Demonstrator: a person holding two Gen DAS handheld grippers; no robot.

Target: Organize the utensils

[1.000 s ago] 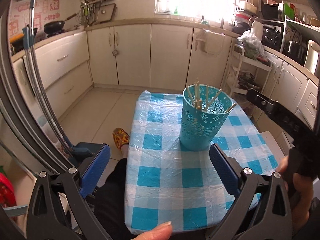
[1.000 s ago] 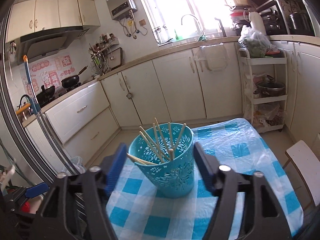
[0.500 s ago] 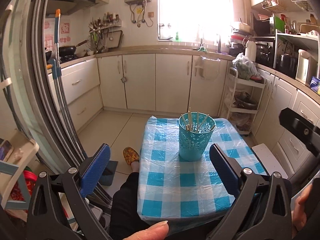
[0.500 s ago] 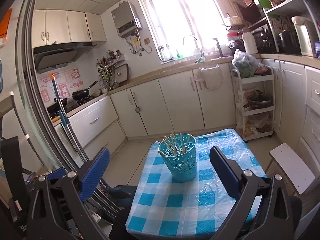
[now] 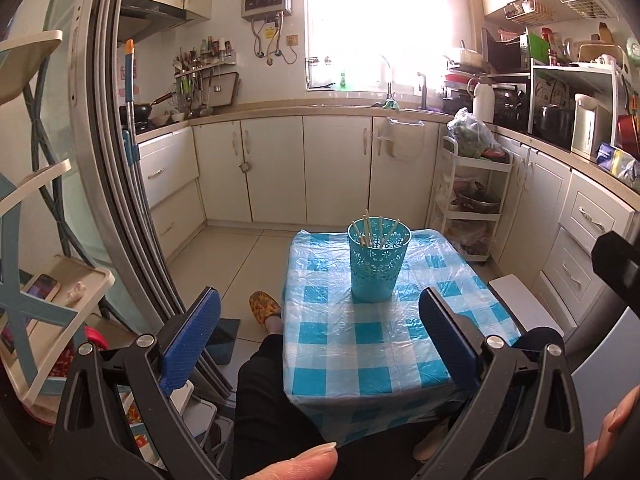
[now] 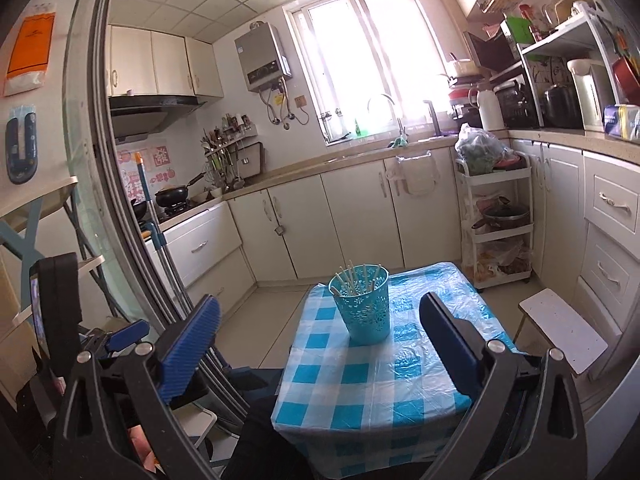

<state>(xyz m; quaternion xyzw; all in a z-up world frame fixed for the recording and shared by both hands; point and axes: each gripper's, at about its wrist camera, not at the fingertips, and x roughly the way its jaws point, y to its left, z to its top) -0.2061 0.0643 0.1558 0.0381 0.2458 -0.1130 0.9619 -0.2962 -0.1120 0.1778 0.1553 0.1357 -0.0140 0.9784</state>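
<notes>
A turquoise perforated holder (image 5: 378, 266) stands upright on a small table with a blue-and-white checked cloth (image 5: 360, 344). Several pale wooden chopsticks (image 5: 367, 232) stand in it. It also shows in the right wrist view (image 6: 364, 306), with the chopsticks (image 6: 352, 280) and the cloth (image 6: 360, 384). My left gripper (image 5: 318, 328) is open and empty, held well back from the table's near edge. My right gripper (image 6: 318, 330) is open and empty, also well back and above the table.
A person's dark-clad leg (image 5: 264, 400) and a yellow slipper (image 5: 264, 306) are left of the table. A white stool (image 6: 562, 330) stands to the right, a white trolley (image 6: 498, 220) behind it. A sliding door frame (image 5: 120, 200) and shelf rack (image 5: 48, 304) are at left. Cabinets line the back.
Both grippers have pulled back and up from the holder, which now looks much smaller and farther away. Both stay open and empty. The holder has not moved.
</notes>
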